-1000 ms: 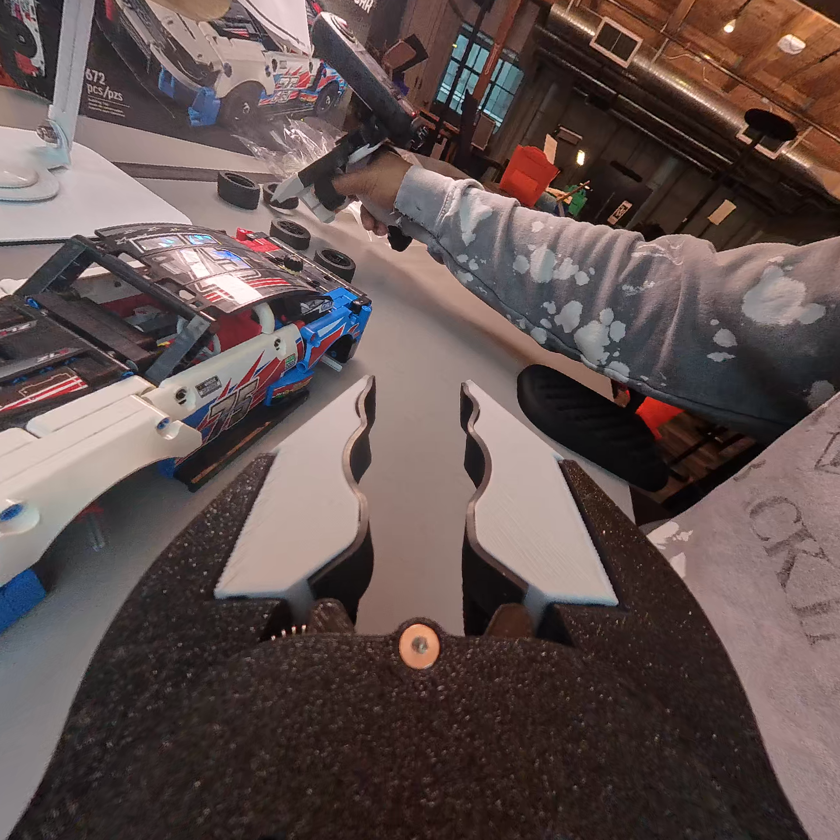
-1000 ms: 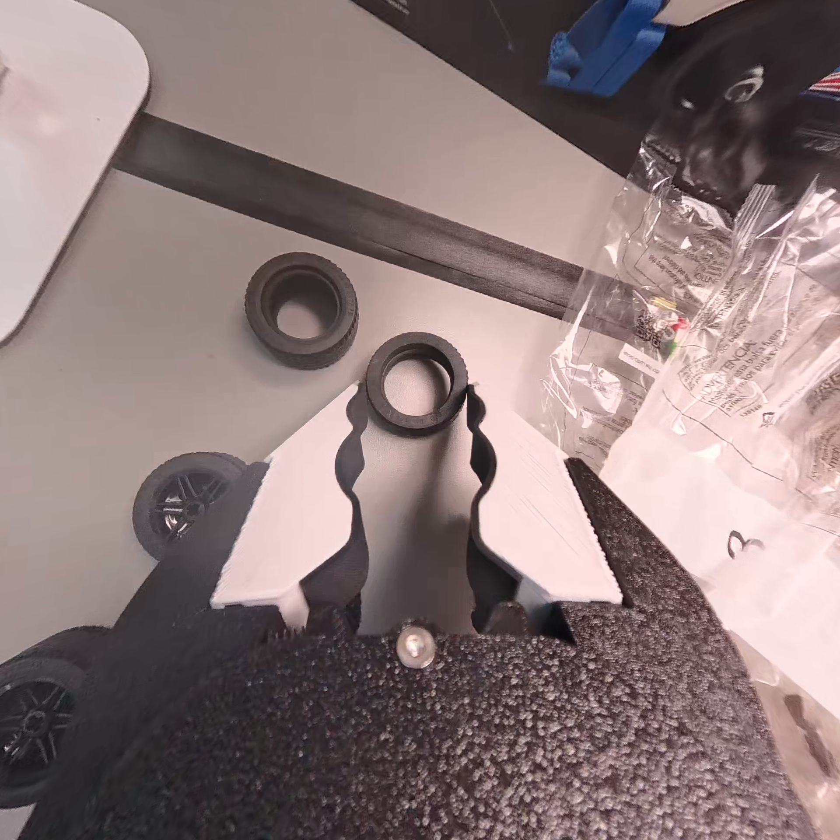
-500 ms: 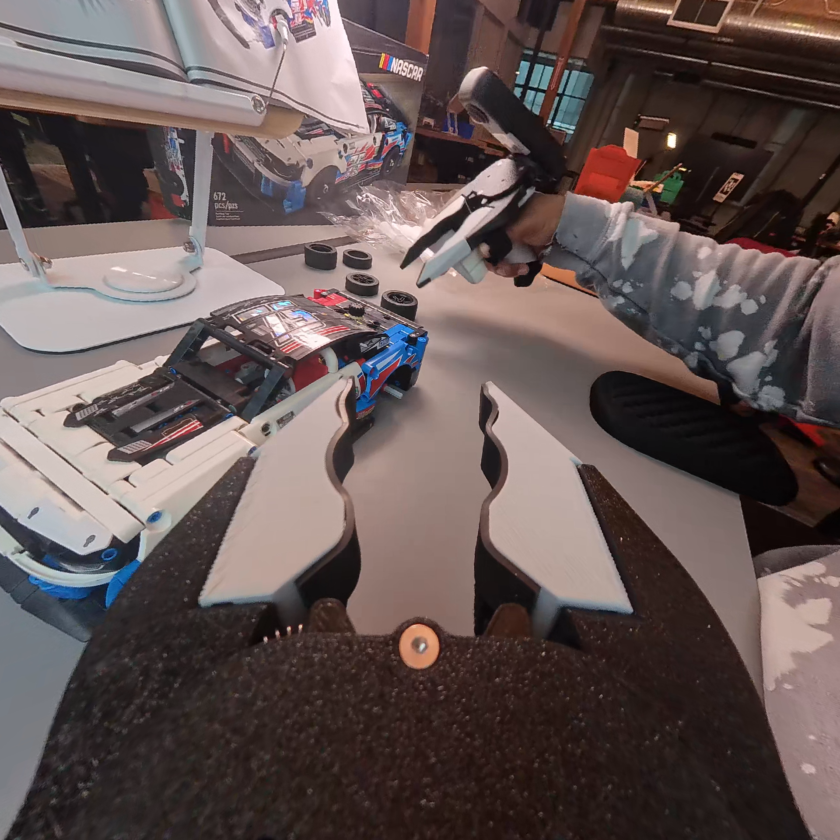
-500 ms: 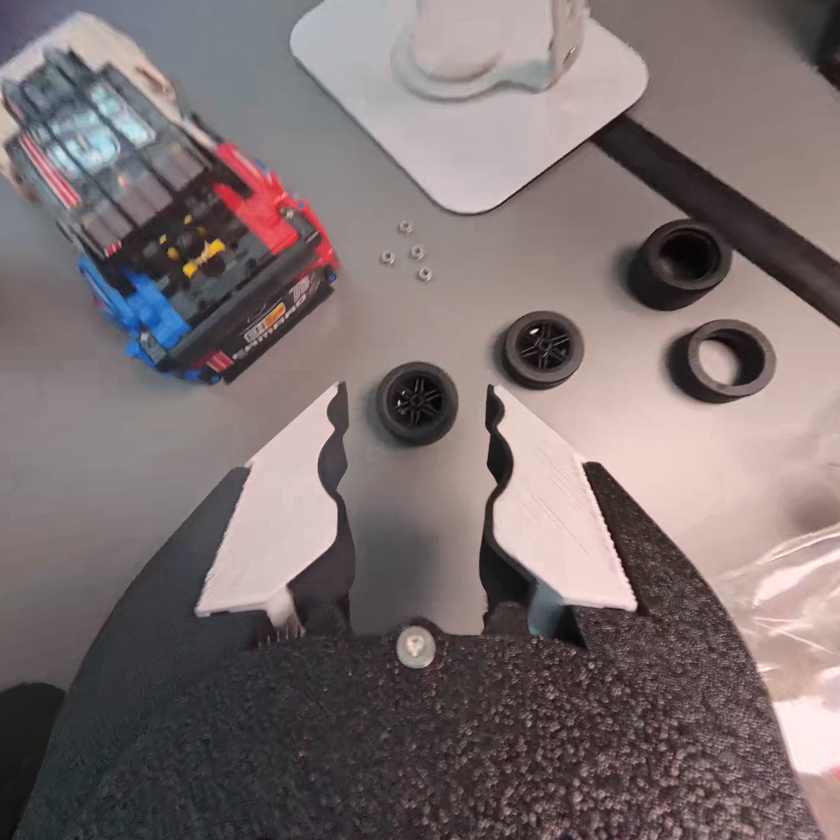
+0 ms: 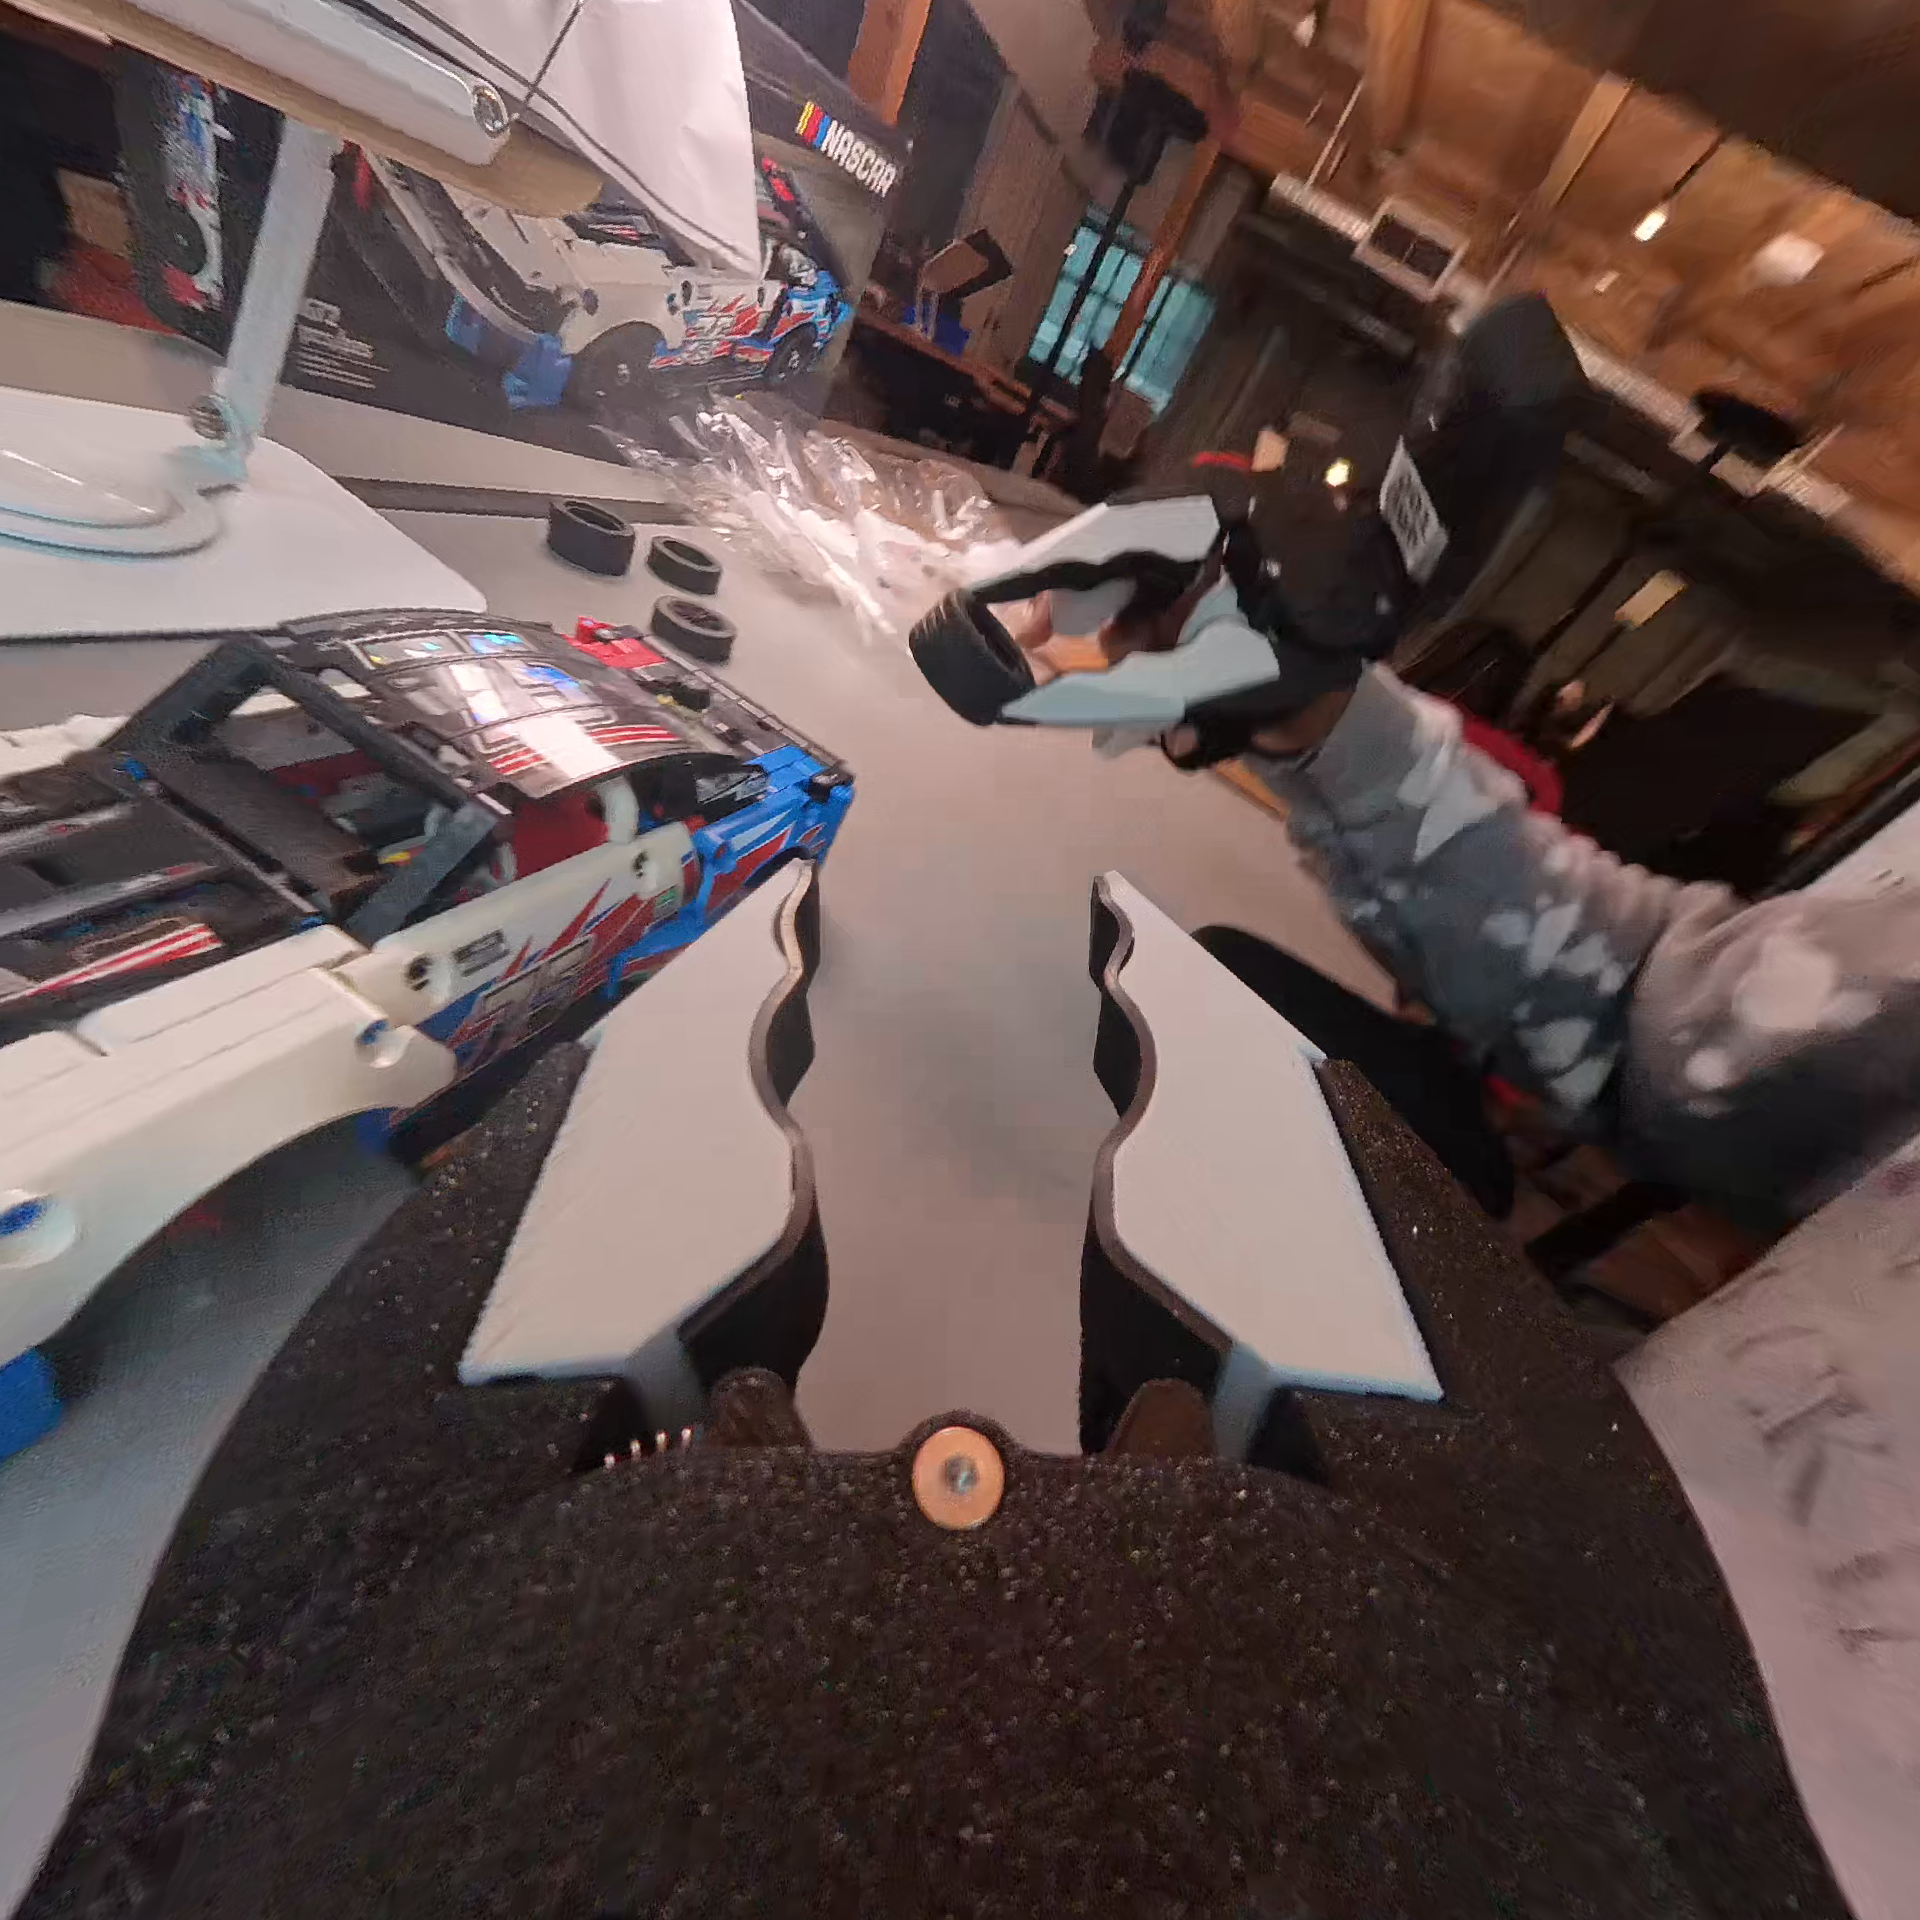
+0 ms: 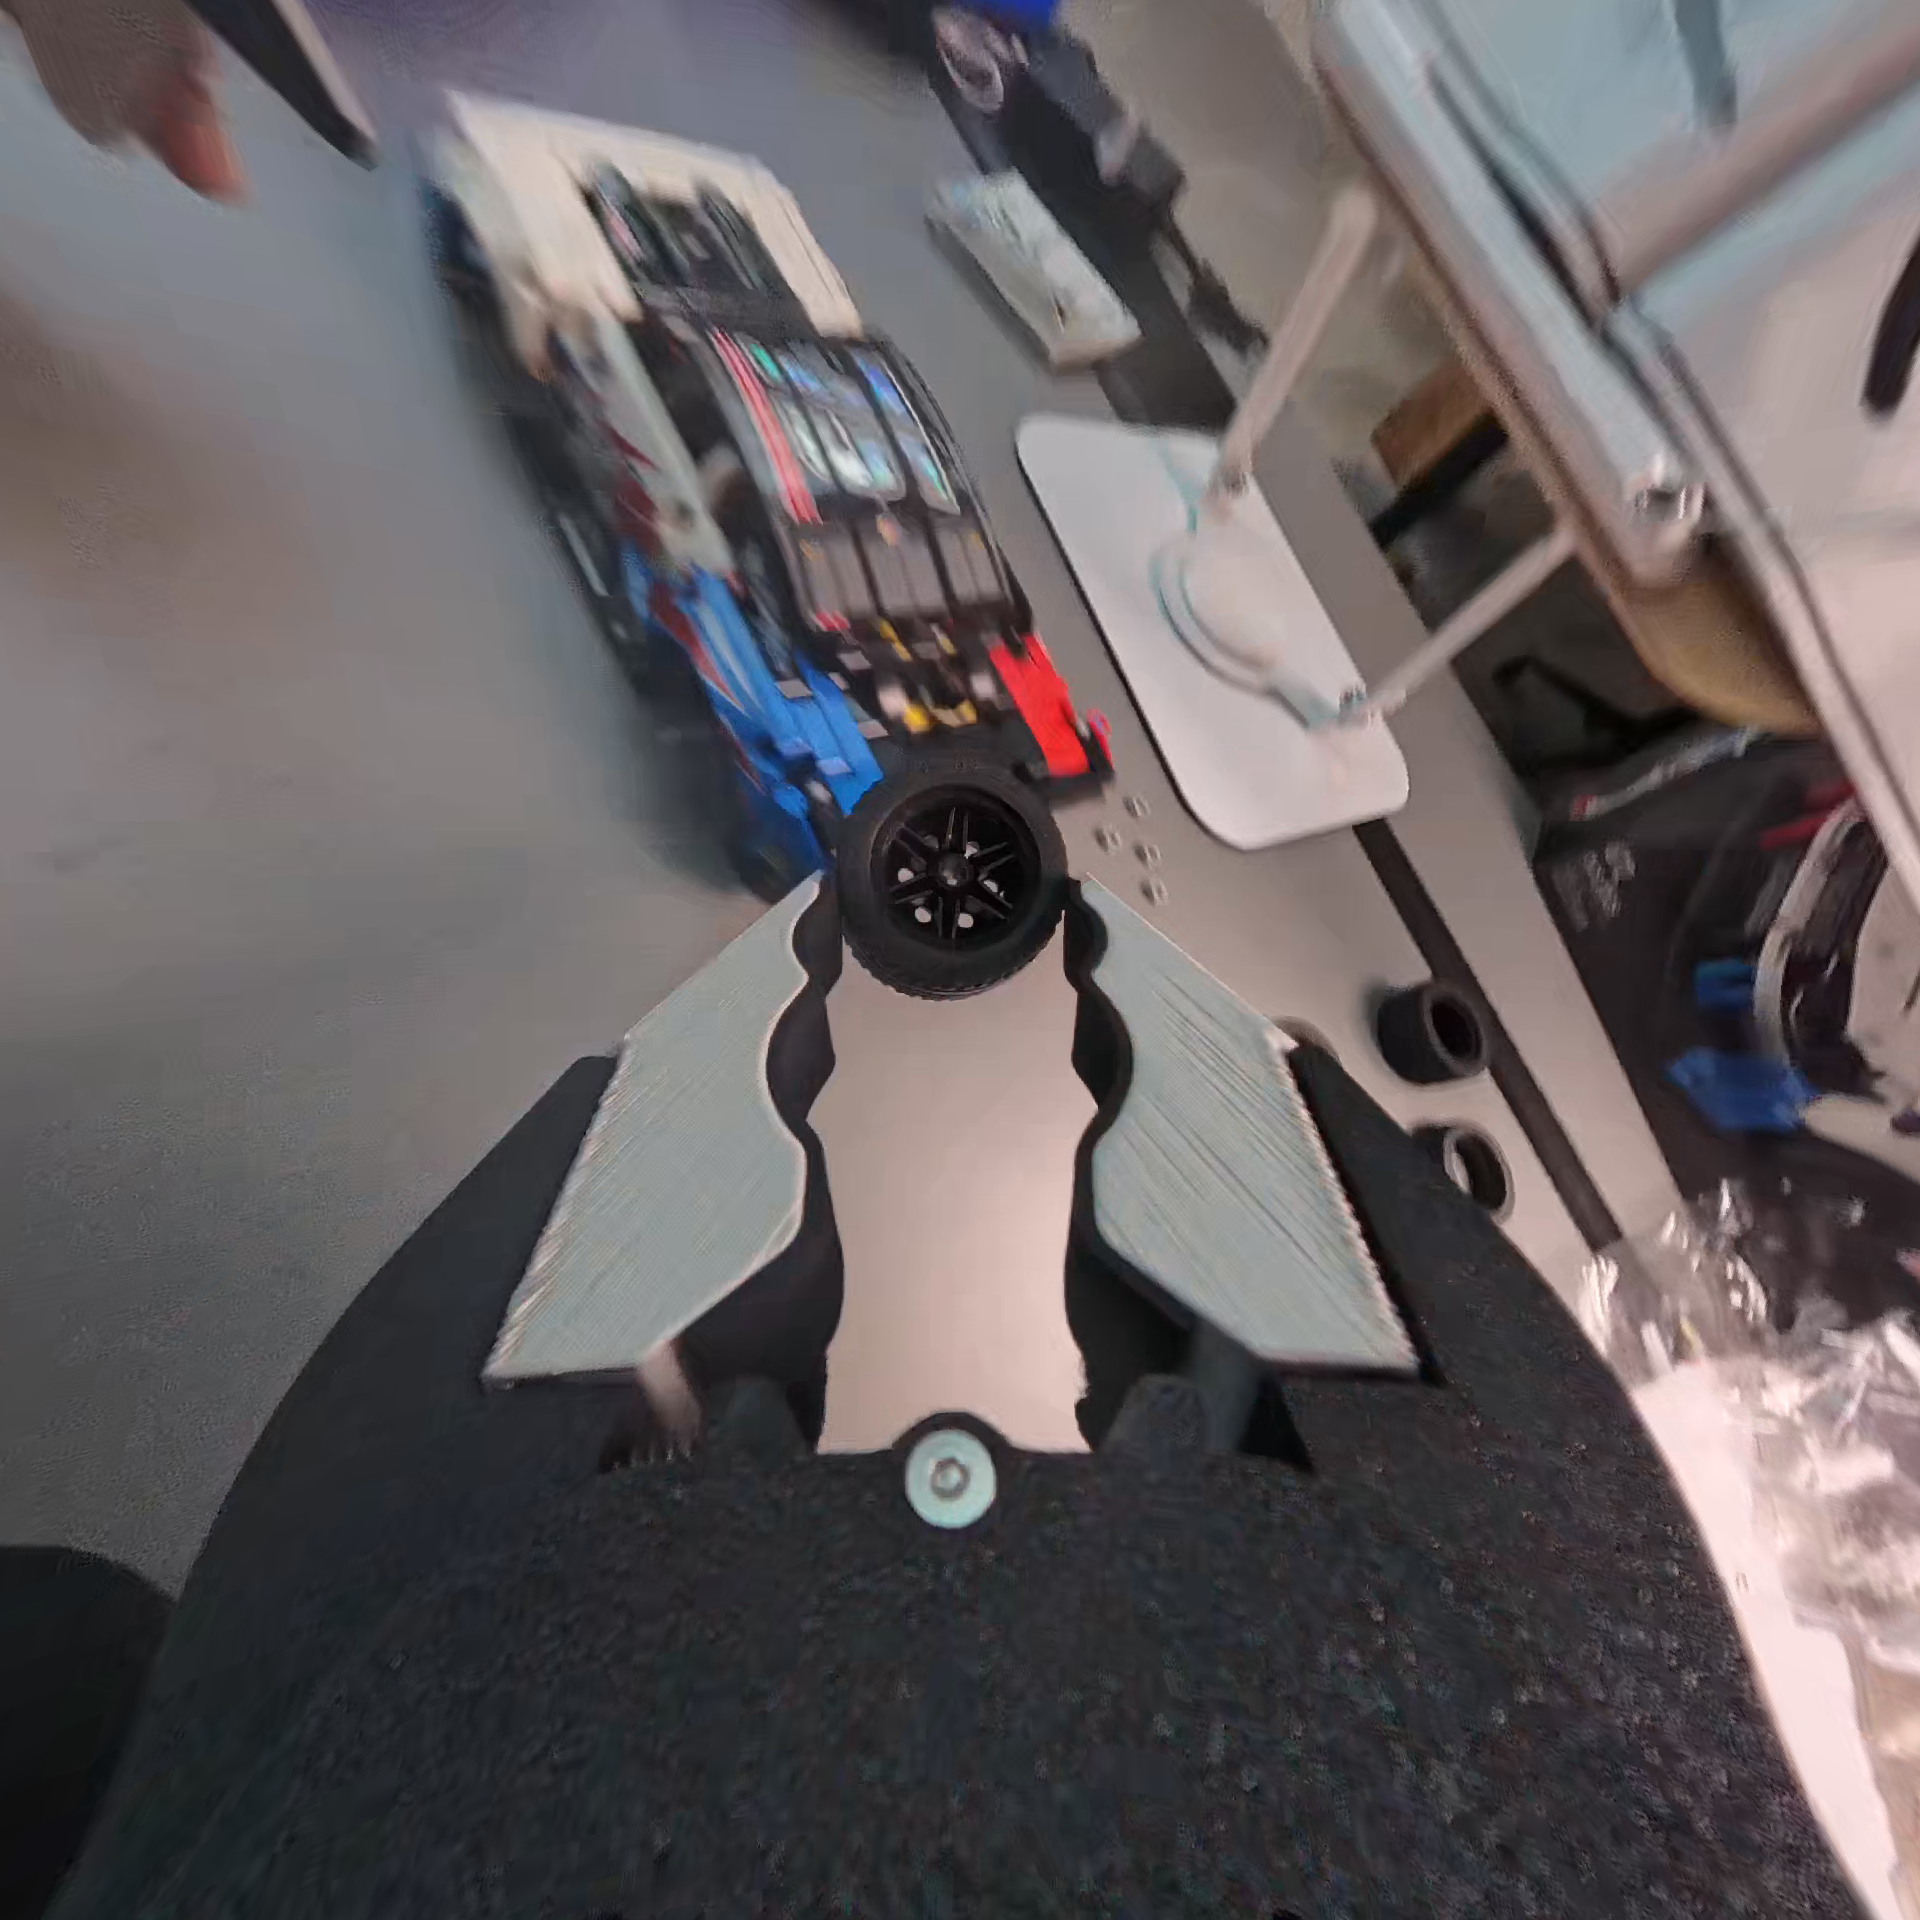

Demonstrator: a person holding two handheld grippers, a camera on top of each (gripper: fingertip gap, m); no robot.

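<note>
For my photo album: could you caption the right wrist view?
Right gripper pinching a black toy wheel above a brick-built race car.

Black spoked wheel [image 6: 948, 896] w/ tyre, airborne, pinched btw right tool [image 6: 948, 902] tips.

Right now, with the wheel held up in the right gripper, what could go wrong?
The right gripper pinches the wheel only at its fingertips, above the table; it could slip out and roll away. The toy car lies just beyond, so a fast swing might knock it. The left gripper is open and holds nothing.
</note>
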